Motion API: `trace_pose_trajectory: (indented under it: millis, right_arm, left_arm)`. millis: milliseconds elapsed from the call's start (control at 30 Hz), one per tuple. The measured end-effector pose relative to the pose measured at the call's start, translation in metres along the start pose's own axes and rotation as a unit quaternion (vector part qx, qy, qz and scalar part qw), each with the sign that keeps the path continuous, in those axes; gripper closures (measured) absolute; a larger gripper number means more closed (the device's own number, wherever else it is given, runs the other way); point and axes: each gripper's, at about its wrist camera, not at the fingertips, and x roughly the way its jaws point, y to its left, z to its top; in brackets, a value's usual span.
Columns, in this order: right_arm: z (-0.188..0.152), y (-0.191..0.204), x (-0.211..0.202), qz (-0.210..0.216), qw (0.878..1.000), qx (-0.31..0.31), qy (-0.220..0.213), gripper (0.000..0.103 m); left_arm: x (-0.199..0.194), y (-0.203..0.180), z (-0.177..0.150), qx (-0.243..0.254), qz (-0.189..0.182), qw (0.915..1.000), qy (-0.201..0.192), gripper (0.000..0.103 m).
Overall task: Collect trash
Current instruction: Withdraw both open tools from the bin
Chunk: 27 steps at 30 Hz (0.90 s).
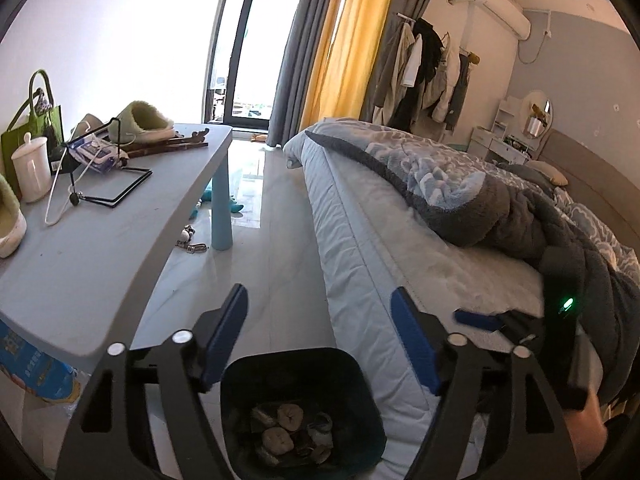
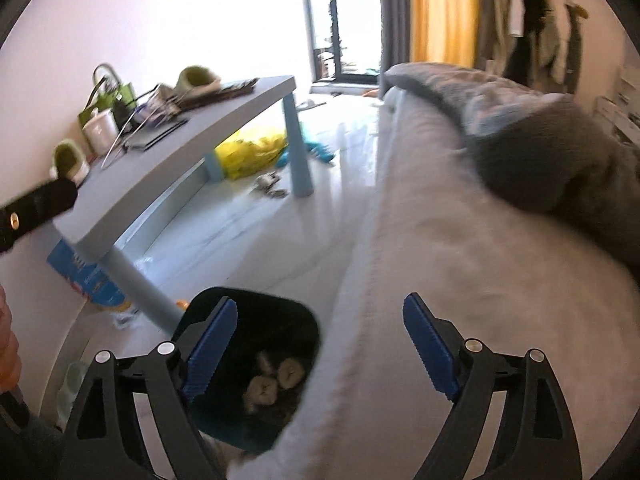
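- Trash (image 1: 286, 426) lies in one dark bin (image 1: 362, 408) on the pale floor, tight between the table and the bed; at least two round tan crumpled pieces sit on top of the pile, and the darker scraps under them cannot be counted.
- Your left gripper (image 1: 316, 344) hangs above that bin, its two blue-padded fingers (image 1: 224, 340) spread wide with nothing between them.
- Your right gripper (image 2: 320, 352) hangs over the bin's edge and the bed's white sheet, its two fingers (image 2: 212, 350) likewise spread wide and empty; its view is blurred.
- One grey table (image 1: 92, 264) on light-blue legs stands to the left of the bin. On it you have two green fuzzy slippers (image 1: 142, 122), one white lidded cup (image 1: 32, 168), one green handled bag (image 1: 34, 128), one black wire stand (image 1: 116, 184) and a small heap of packets and dark sticks.
- One blue box (image 2: 86, 276) rests on the floor under the table's near corner; one yellow plastic bag (image 2: 250, 150) lies further back beneath it.
- One bed (image 1: 360, 256) runs along the right, with one grey-and-blue blanket (image 1: 460, 184) bunched on it.
- One yellow curtain (image 1: 352, 36) hangs between grey ones by the glass door.
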Motion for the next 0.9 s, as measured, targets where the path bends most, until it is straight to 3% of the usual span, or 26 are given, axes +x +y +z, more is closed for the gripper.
trace_pose_trajectory:
  millis: [233,400,567,667,900]
  right_arm:
    - [0.002,-0.028,-0.031,-0.039,0.998,-0.027,-0.028,0.01]
    - [-0.009,-0.071,-0.044,-0.049,0.998,0.018,-0.021,0.004]
    - [-0.022,-0.11,-0.074,-0.071,0.995,0.052,-0.04,0.003]
    - [-0.036,-0.133,-0.093,-0.094,0.993,0.064,-0.042,0.003]
    - [-0.082,-0.163,-0.128,-0.116,0.988,0.1,-0.039,0.003]
  left_arm:
    - [0.001,-0.03,0.01,0.011,0.012,0.9998,-0.008,0.012]
    - [0.01,-0.05,0.013,0.013,0.023,0.9996,0.002,0.004]
    - [0.029,-0.072,-0.001,0.031,0.024,0.9987,0.034,0.003]
    - [0.029,-0.077,-0.006,0.028,0.016,0.999,0.032,0.003]
    - [0.017,-0.074,-0.019,0.01,0.037,0.9989,0.027,0.003]
